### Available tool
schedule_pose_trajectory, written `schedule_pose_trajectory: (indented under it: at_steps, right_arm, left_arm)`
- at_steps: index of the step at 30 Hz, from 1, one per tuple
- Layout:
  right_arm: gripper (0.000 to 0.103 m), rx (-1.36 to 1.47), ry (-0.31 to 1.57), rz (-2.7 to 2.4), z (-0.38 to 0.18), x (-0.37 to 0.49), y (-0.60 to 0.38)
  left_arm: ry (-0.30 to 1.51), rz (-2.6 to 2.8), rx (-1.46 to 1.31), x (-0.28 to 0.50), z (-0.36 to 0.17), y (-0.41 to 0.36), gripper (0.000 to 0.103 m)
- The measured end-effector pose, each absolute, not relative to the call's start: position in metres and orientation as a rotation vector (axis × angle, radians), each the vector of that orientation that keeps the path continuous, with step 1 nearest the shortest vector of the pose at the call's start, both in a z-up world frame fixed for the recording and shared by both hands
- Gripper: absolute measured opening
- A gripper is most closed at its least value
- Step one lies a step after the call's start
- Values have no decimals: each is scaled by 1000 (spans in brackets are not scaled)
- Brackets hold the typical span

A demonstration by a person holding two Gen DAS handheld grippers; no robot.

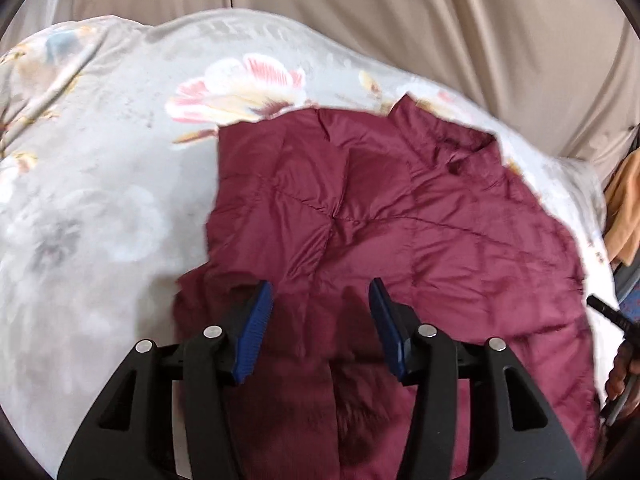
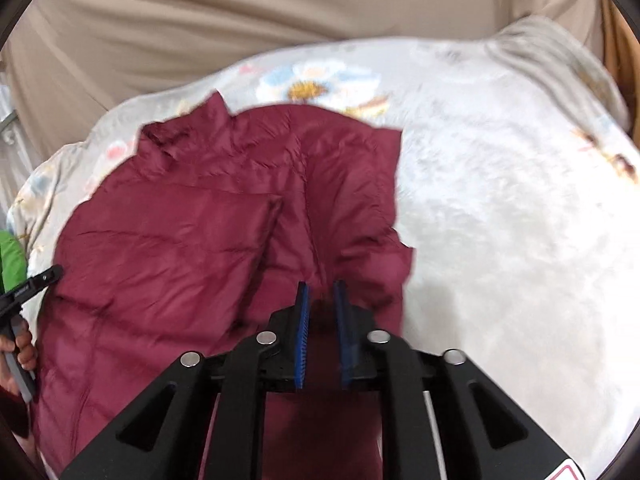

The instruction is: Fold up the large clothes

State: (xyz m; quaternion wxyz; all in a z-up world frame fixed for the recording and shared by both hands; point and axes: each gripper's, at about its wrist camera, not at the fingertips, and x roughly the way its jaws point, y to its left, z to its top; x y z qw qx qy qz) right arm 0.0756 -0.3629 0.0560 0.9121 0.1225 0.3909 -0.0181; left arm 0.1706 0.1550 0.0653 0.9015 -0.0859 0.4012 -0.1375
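Note:
A maroon quilted jacket (image 1: 400, 216) (image 2: 168, 248) lies spread on a pale floral bedcover (image 1: 100, 168) (image 2: 500, 220), its collar (image 1: 472, 152) (image 2: 160, 136) toward the far side. A sleeve or side panel lies folded over its body. My left gripper (image 1: 320, 283) hovers over the near part of the jacket, jaws well apart with nothing between them. My right gripper (image 2: 321, 285) is over the jacket's near right edge. Its blue pads (image 2: 303, 320) stand a narrow gap apart and do not press on the cloth. Each view shows the other gripper at its edge (image 1: 608, 312) (image 2: 28, 284), held by a hand (image 2: 20, 348).
A beige curtain (image 1: 400, 12) (image 2: 240, 28) hangs behind the bed. An orange cloth (image 1: 624, 208) is at the right edge of the left wrist view. Something green (image 2: 10, 260) sits at the left edge of the right wrist view. Bare bedcover lies either side of the jacket.

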Motion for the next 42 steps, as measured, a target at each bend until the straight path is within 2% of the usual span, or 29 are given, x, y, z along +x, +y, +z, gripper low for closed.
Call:
schedule_pose_trajectory:
  at_steps: [3, 4, 8, 12, 16, 24, 25, 26, 27, 28, 30, 32, 36, 39, 41, 42]
  right_arm:
    - [43, 289, 742, 3, 69, 28, -367]
    - [45, 303, 728, 10, 70, 8, -369]
    - [45, 381, 746, 35, 58, -33, -368]
    - [47, 393, 765, 76, 50, -64, -355]
    - [51, 264, 753, 88, 66, -34, -337]
    - [51, 360, 880, 114, 54, 98, -337]
    - [42, 386, 897, 119, 49, 109, -338]
    - [27, 404, 934, 139, 40, 126, -337]
    - [4, 399, 947, 147, 38, 134, -334]
    - [2, 376, 913, 134, 43, 136, -330]
    - [2, 318, 782, 121, 65, 127, -326]
    - [2, 281, 743, 49, 69, 130, -330]
    - [2, 215, 909, -11, 21, 157, -333]
    - [12, 248, 863, 7, 37, 135, -332]
    - [14, 261, 797, 54, 60, 101, -335]
    - [24, 253, 763, 72, 71, 75, -338]
  left_arm:
    - [796, -293, -192, 135, 82, 168, 65]
    - [794, -296, -190, 127, 86, 170, 66]
    - [819, -310, -174, 86, 88, 176, 72]
    - [866, -329, -187, 50, 74, 178, 72]
    - [843, -342, -171, 46, 74, 164, 72]
    - [794, -378, -178, 64, 83, 124, 72]
    - [804, -381, -178, 66, 80, 122, 72]
    - [819, -381, -178, 67, 74, 119, 72]
    - [828, -377, -181, 66, 71, 118, 72]
    - [840, -373, -184, 67, 66, 118, 72]
    - [860, -360, -188, 68, 57, 121, 72]
    - [879, -340, -192, 70, 47, 122, 72]
    - [887, -327, -184, 74, 37, 120, 73]
    - [881, -319, -172, 70, 40, 122, 73]
    - [877, -313, -179, 64, 46, 130, 73]
    - [867, -305, -181, 57, 51, 138, 74]
